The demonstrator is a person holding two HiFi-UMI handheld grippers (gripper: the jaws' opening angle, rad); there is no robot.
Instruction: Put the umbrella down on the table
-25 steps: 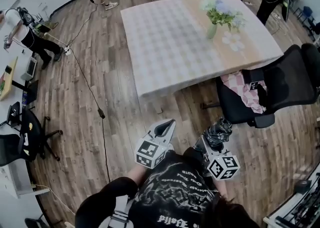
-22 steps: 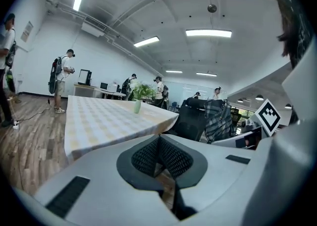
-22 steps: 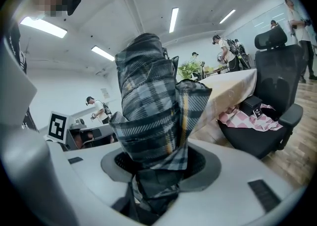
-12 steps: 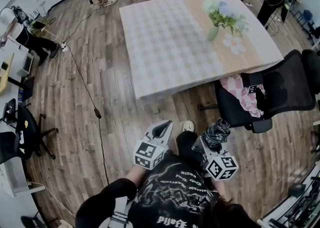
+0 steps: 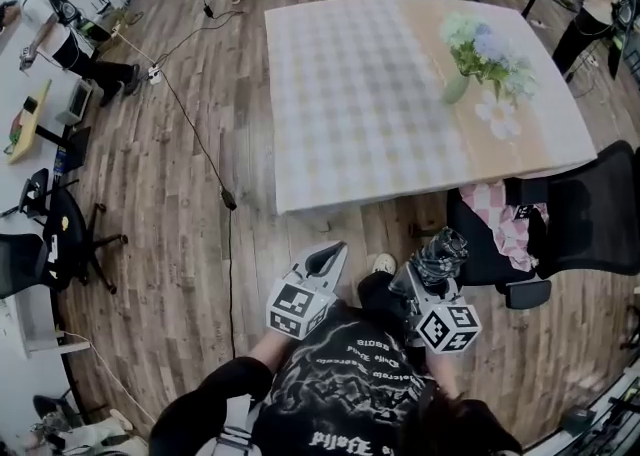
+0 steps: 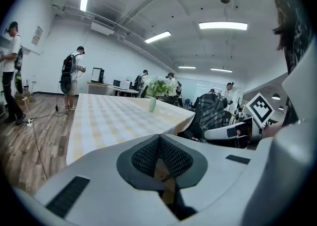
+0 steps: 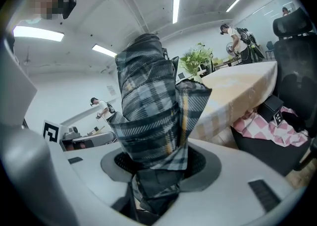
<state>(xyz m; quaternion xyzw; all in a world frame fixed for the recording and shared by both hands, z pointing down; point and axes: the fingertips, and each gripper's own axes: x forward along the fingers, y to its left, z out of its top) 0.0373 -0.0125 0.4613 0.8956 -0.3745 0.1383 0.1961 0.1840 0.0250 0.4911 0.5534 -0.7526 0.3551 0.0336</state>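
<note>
In the head view the folded plaid umbrella [image 5: 441, 252] stands up out of my right gripper [image 5: 432, 269], which is shut on it. In the right gripper view the umbrella [image 7: 151, 116] fills the middle, its lower end pinched between the jaws of the right gripper [image 7: 157, 168]. My left gripper [image 5: 328, 259] is held beside it, shut and empty. Its pads [image 6: 148, 156] meet in the left gripper view. The table [image 5: 380, 104], under a pale checked cloth, lies ahead of both grippers, and its near edge is a short way beyond the fingertips.
A vase of flowers [image 5: 478, 54] stands on the table's right part. A black office chair [image 5: 580, 224] with a pink checked cloth [image 5: 510, 224] sits at the table's near right corner. A cable [image 5: 215, 179] runs across the wooden floor on the left. People stand at the room's far edges.
The person has stepped forward, carrying both grippers closer to the table's near edge. A shoe now shows between the grippers. The right gripper's hold on the umbrella is unchanged.
</note>
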